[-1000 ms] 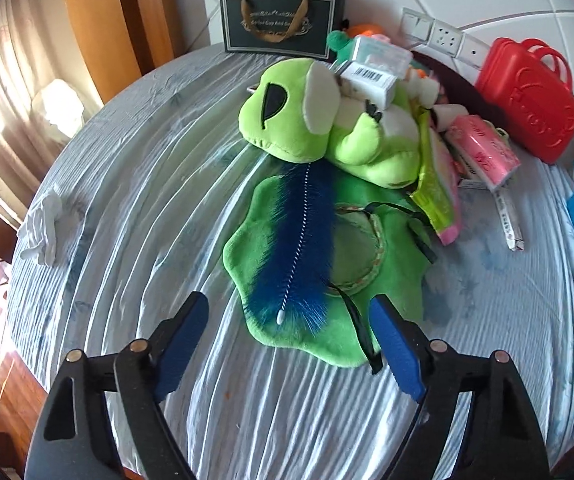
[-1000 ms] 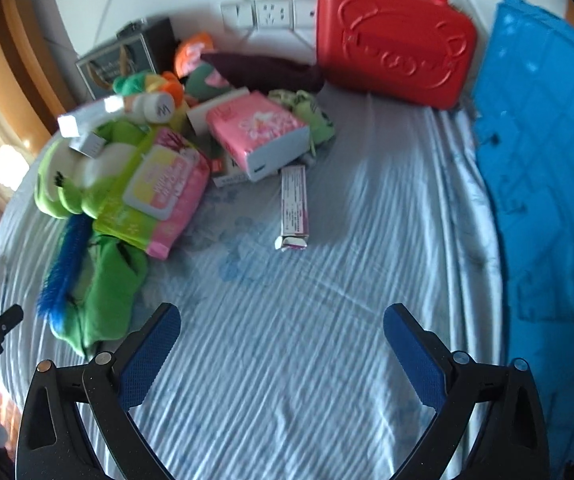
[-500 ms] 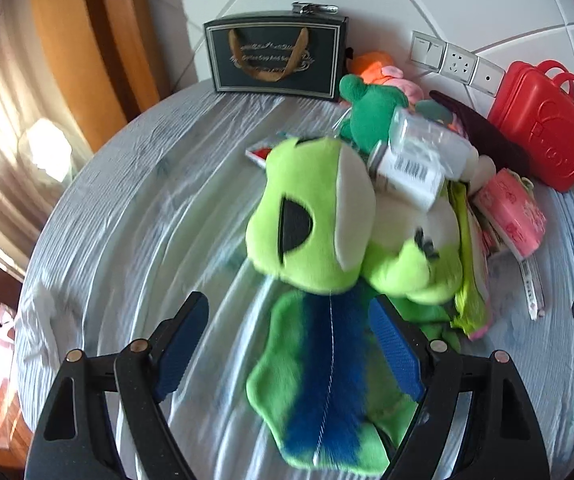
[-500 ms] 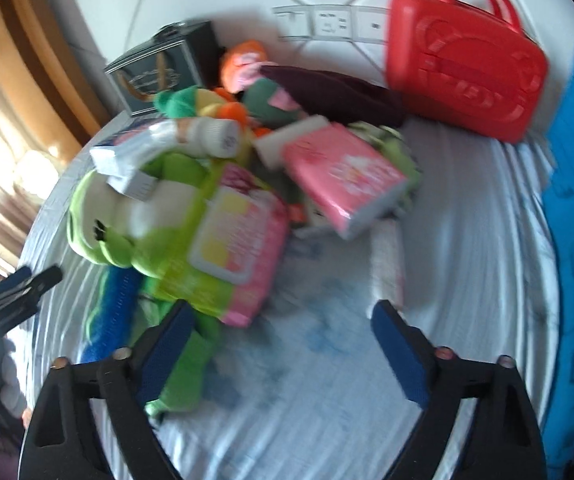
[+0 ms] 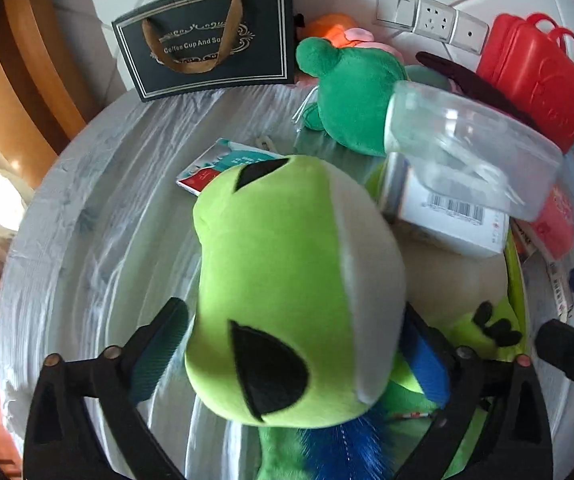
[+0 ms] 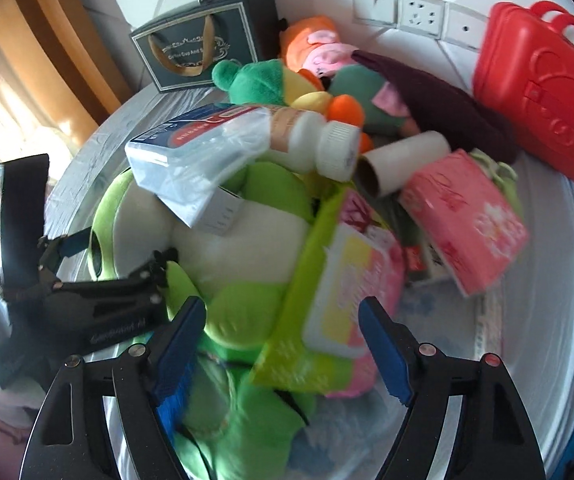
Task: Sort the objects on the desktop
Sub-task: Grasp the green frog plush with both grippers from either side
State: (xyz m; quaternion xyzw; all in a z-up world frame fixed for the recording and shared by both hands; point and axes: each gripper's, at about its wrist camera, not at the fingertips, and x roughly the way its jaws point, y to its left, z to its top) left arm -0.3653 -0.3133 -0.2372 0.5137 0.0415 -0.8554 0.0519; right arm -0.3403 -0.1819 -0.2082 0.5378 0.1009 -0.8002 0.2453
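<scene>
A lime-green plush frog (image 5: 287, 280) lies on the striped cloth, its head filling the left wrist view. My left gripper (image 5: 291, 356) straddles that head; its jaws are opening and I see no pad pressing on it. From the right wrist view the left gripper (image 6: 115, 256) sits at the frog's head. My right gripper (image 6: 281, 348) hangs over the frog's body (image 6: 243, 248) and a green-and-pink wipes pack (image 6: 339, 292). Its jaws are closing, with the pack between them and apart from the pads. A clear plastic box (image 5: 471, 152) and a white barcoded box (image 5: 447, 220) rest on the frog.
A cluttered pile lies beyond: a white bottle (image 6: 311, 140), cardboard tube (image 6: 403, 160), pink tissue pack (image 6: 467, 220), dark green plush (image 5: 355, 96) and maroon cloth (image 6: 447, 112). A dark gift bag (image 5: 207, 40) and red case (image 6: 539, 100) stand against the wall. A booklet (image 5: 223, 164) lies flat.
Both grippers have moved forward into the pile. The left one now straddles the frog's head with wider jaws. The right one's jaws have narrowed around the wipes pack.
</scene>
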